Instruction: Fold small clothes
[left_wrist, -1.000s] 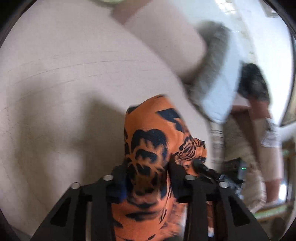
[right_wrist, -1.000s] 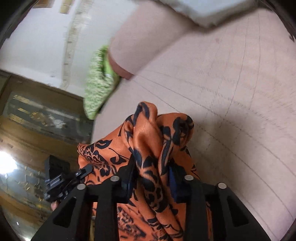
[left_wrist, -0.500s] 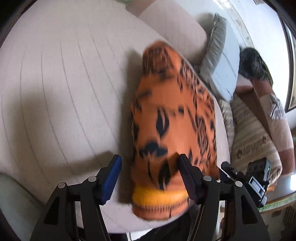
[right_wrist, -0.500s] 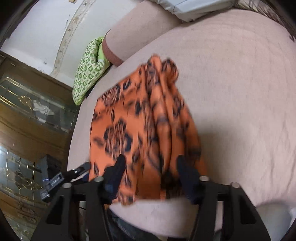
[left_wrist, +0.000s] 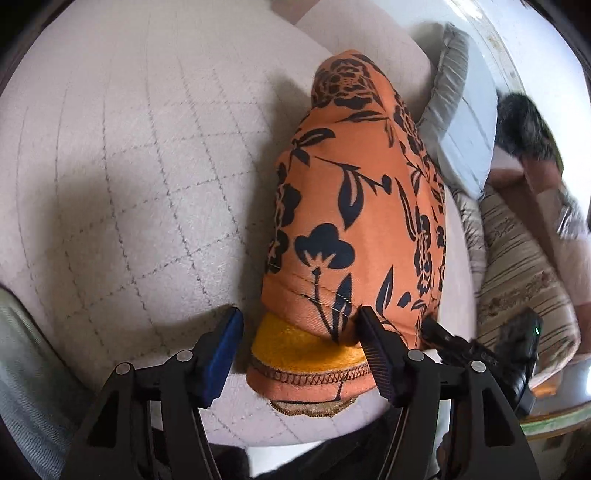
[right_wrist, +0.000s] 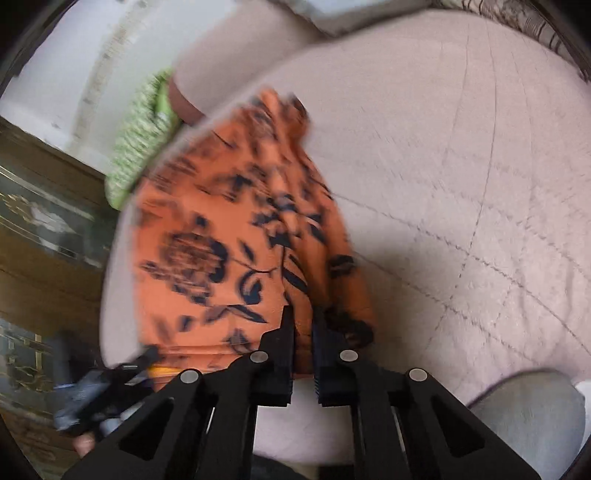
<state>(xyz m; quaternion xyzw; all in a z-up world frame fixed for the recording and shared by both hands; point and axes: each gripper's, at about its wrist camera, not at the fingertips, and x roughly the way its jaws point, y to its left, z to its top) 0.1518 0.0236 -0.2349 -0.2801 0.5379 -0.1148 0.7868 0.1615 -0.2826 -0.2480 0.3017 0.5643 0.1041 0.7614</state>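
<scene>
Your left gripper stands open around the garment while your right gripper pinches its near edge; pulling one-handed could drag the fold askew.

Daylight, bright and soft. Left wrist view: sharp centre, washed-out glare upper right, soft shadow on quilted cushion left of orange garment. Right wrist view: heavy motion blur throughout. Both: strong fisheye curvature, black vignette corners.
</scene>
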